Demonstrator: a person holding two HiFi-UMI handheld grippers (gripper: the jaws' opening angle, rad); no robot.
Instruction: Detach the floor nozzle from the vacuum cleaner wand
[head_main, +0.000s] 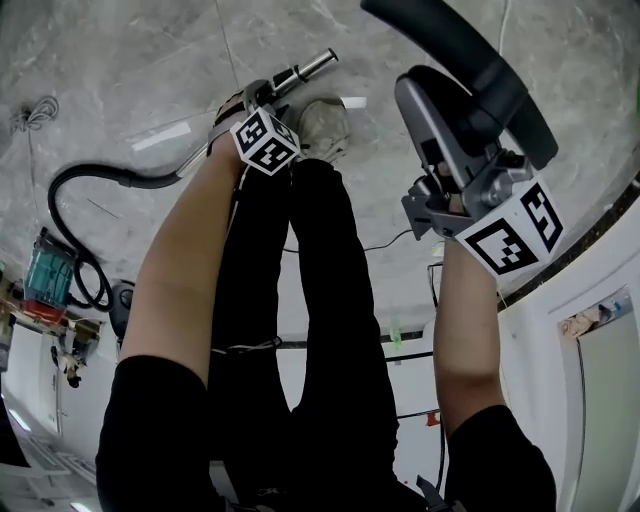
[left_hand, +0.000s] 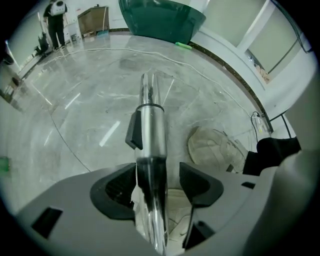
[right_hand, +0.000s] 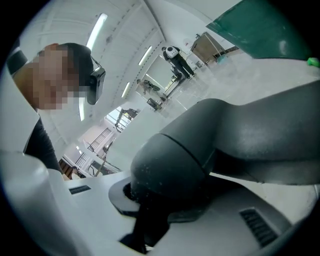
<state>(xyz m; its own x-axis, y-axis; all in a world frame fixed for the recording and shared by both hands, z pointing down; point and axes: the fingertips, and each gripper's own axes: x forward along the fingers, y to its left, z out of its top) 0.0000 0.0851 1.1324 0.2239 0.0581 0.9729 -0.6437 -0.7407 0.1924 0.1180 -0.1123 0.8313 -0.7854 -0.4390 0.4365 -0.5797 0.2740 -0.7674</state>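
Observation:
The silver wand (head_main: 308, 67) of the vacuum cleaner points at the marble floor, its bare tube end free of any nozzle. In the left gripper view the wand (left_hand: 151, 125) runs up between the jaws of my left gripper (left_hand: 157, 182); it leans on the left pad, with a gap to the right pad, so the gripper stands open around it. In the head view my left gripper (head_main: 264, 95) sits low by the wand. The dark grey floor nozzle (head_main: 455, 100) is held high at the right, with my right gripper (head_main: 440, 192) shut on its neck (right_hand: 200, 145).
A black hose (head_main: 95, 178) curves from the wand to the teal vacuum body (head_main: 45, 275) at the left. The person's shoe (head_main: 322, 125) and dark trouser legs stand right beside the wand. A white wall and door frame (head_main: 600, 330) lie at the right.

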